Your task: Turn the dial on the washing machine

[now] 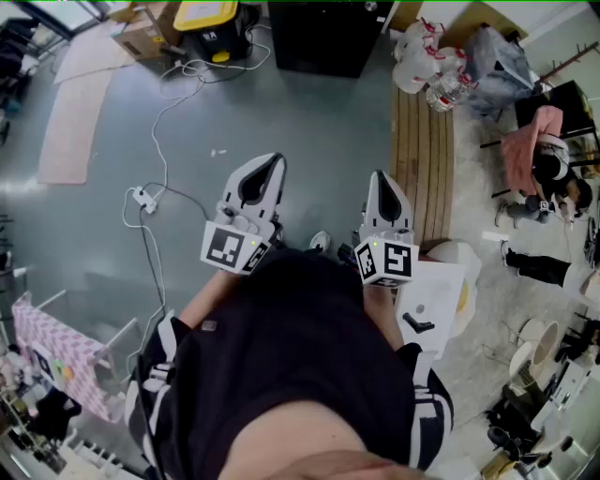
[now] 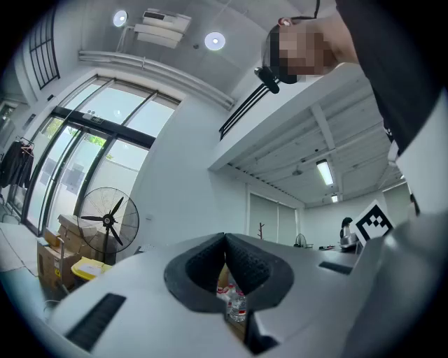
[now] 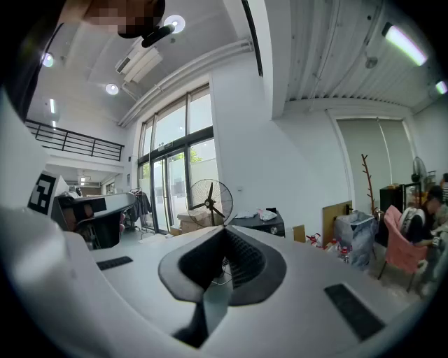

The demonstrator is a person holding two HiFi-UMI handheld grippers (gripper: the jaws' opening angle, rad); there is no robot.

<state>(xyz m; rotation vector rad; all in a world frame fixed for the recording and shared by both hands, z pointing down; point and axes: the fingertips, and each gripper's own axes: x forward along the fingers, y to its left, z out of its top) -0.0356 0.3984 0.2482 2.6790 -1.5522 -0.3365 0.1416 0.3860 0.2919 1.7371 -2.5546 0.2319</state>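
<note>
Head view | left tongs (image 1: pixel 272 164), right tongs (image 1: pixel 380 178): pinched together, empty | perhaps a slatted wooden bench (image 1: pixel 422 159)

Workshop-like hall: bare concrete floor (image 1: pixel 309 122), cardboard boxes (image 1: pixel 145 33), pedestal fan (image 3: pixel 211 199).

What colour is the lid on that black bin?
Yellow. The lid shows best in the head view.
</note>
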